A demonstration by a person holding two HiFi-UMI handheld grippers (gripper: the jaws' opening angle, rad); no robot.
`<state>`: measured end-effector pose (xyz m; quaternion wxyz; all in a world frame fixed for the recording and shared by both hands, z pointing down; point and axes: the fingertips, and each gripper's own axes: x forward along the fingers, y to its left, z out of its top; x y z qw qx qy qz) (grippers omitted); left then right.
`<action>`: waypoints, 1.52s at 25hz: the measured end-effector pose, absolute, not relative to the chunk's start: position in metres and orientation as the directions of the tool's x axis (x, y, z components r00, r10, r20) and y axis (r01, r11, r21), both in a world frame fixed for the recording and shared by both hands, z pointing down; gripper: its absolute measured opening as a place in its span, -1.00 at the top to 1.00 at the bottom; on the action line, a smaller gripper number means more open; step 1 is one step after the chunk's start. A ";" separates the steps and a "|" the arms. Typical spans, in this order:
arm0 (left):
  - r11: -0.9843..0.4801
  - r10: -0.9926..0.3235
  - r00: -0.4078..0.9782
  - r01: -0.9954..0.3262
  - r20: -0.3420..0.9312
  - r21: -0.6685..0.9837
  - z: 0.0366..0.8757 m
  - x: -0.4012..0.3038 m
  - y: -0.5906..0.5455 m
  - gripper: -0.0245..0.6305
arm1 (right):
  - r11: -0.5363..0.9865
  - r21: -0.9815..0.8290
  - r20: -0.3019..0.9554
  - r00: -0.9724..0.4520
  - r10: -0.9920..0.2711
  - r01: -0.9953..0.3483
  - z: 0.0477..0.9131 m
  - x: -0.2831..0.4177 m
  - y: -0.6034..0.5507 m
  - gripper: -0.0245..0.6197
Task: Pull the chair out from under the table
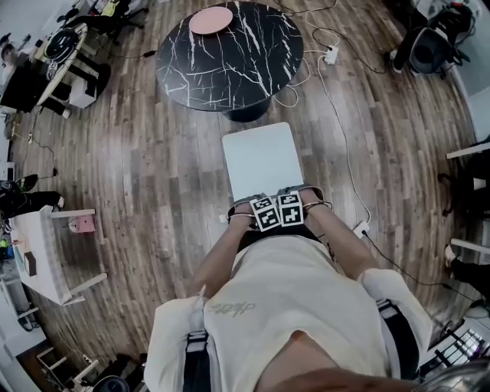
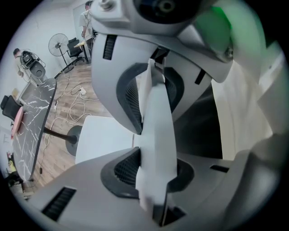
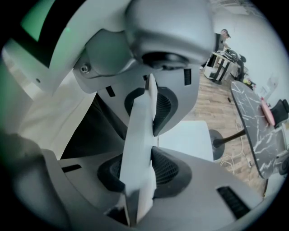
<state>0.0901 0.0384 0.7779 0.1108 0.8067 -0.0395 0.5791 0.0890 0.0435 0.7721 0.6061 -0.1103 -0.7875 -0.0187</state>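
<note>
Left tongs (image 2: 145,139) and right tongs (image 3: 145,139), side by side, each clamp the chair (image 1: 262,161) by its backrest (image 2: 157,106), its seat reaching away toward the counter (image 1: 230,57), so the pull runs bodyward.

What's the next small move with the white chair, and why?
Probably a short pull back toward the person: the left tool and right tool each clamp the backrest of the white chair, whose seat appears barely clear of the round black marble table.

Pink plate (image 1: 210,21) at the table's (image 1: 237,69) far edge; white cable (image 1: 342,130) and power strip (image 1: 331,54) on the wood floor (image 1: 145,176).
</note>
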 end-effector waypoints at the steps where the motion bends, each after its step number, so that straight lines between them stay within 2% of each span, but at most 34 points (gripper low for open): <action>1: -0.973 0.064 0.326 -0.192 0.943 0.132 0.778 0.089 0.041 0.64 | 0.976 -0.103 0.958 -0.244 0.149 0.192 0.772 0.088 0.046 0.63; 6: -0.976 0.044 0.351 -0.183 0.935 0.114 0.779 0.091 0.045 0.63 | 0.981 -0.060 0.973 -0.208 0.099 0.186 0.773 0.092 0.049 0.63; 9: -0.976 0.025 0.360 -0.192 0.933 0.100 0.776 0.089 0.044 0.63 | 0.984 -0.037 0.980 -0.187 0.070 0.174 0.770 0.093 0.046 0.57; 14: -0.980 0.005 0.422 -0.177 0.906 0.088 0.742 0.080 0.042 0.56 | 0.998 0.005 0.976 -0.218 0.009 0.063 0.745 0.100 0.038 0.44; 18: -0.962 -0.026 0.513 -0.245 0.858 0.118 0.706 0.067 0.041 0.49 | 0.997 -0.011 0.943 -0.332 -0.017 -0.081 0.716 0.102 0.040 0.46; 22: -0.883 -0.176 0.656 -0.435 0.734 0.177 0.663 0.058 0.012 0.50 | 0.976 -0.027 0.884 -0.461 -0.078 -0.217 0.688 0.107 0.032 0.54; 25: -0.784 -0.352 0.707 -0.581 0.614 0.218 0.619 0.042 -0.014 0.64 | 0.946 -0.094 0.802 -0.586 -0.113 -0.311 0.659 0.105 0.032 0.61; 30: -0.634 -0.588 0.674 -0.728 0.447 0.262 0.560 0.004 -0.046 0.82 | 0.904 -0.115 0.637 -0.729 -0.251 -0.411 0.603 0.103 0.011 0.76; 33: -0.576 -0.655 0.630 -0.774 0.417 0.263 0.544 -0.011 -0.056 0.86 | 0.874 -0.079 0.550 -0.753 -0.363 -0.479 0.567 0.109 -0.011 0.90; 38: -0.504 -0.753 0.557 -0.830 0.350 0.237 0.505 -0.030 -0.068 0.87 | 0.807 -0.022 0.366 -0.756 -0.543 -0.591 0.499 0.118 -0.052 0.91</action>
